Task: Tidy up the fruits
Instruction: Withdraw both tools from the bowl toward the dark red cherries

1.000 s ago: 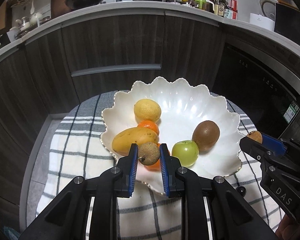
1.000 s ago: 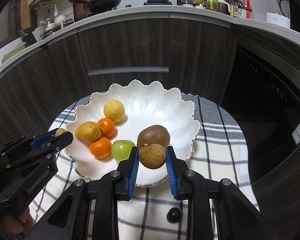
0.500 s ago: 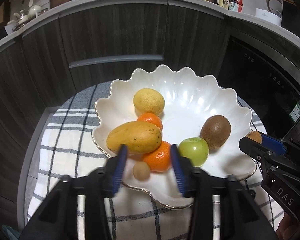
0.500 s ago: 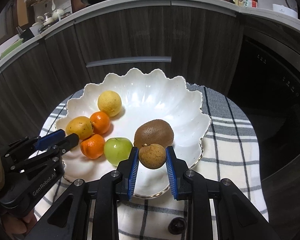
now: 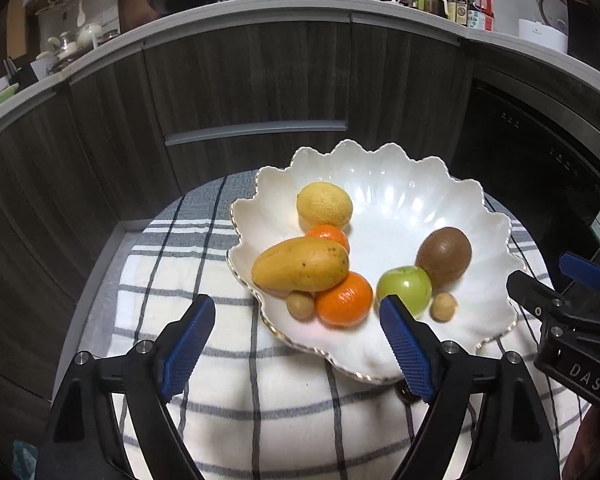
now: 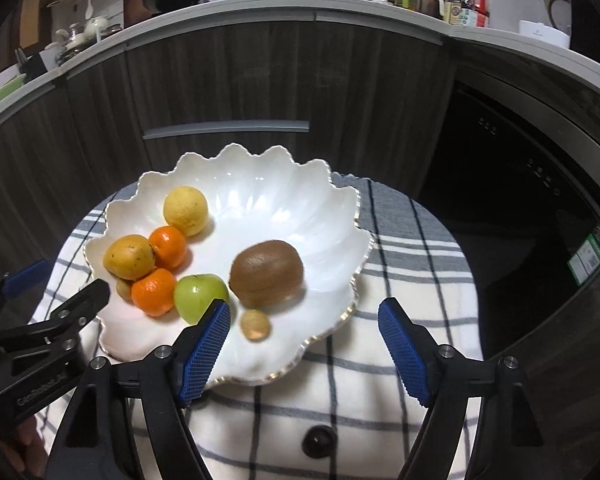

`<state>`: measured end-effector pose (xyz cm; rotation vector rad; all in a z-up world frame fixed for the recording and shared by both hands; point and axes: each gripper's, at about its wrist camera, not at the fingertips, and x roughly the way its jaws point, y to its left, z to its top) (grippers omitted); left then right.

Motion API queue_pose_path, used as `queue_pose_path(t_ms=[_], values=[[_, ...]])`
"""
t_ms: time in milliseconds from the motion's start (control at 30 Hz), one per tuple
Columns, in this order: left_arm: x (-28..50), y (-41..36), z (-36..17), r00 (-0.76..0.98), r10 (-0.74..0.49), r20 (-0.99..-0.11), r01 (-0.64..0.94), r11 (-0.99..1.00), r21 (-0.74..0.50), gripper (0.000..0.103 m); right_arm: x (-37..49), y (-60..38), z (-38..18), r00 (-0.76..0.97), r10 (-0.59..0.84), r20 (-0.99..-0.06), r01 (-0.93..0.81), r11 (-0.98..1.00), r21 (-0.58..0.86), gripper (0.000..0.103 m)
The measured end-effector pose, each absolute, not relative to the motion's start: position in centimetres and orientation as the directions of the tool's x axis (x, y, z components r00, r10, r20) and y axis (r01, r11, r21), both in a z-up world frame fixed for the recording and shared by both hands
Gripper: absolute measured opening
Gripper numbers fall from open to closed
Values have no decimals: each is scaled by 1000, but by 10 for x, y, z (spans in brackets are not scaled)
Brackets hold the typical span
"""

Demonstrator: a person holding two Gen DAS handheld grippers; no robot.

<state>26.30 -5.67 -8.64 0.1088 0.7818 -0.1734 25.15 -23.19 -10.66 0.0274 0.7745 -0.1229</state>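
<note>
Nearest the cameras, the left gripper [image 5: 296, 344] and right gripper [image 6: 304, 344] are hanging empty, jaws having just been opening. Beyond them, two small brown fruits [image 5: 300, 304] [image 6: 255, 324] are lying in the white scalloped bowl [image 5: 400, 200] beside the rest, while a dark round item [image 6: 319, 441] is waiting on the checked cloth [image 6: 412, 264], so little seems left.

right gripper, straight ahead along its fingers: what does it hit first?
Probably the near rim of the bowl, or the cloth just before it. The right gripper is open and empty; the small brown fruit lies left of that line. Depth is unclear.
</note>
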Motion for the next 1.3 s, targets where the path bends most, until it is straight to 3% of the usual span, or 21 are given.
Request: queue_pose_path(t_ms=[567, 1300], values=[[212, -81, -85, 704, -143, -696, 235, 971, 38, 84, 192, -258, -104, 714, -118, -690, 175, 985, 13, 77], [199, -102, -127, 672, -175, -719, 277, 961, 26, 77, 171, -279, -141, 687, -124, -716, 219, 975, 41, 77]])
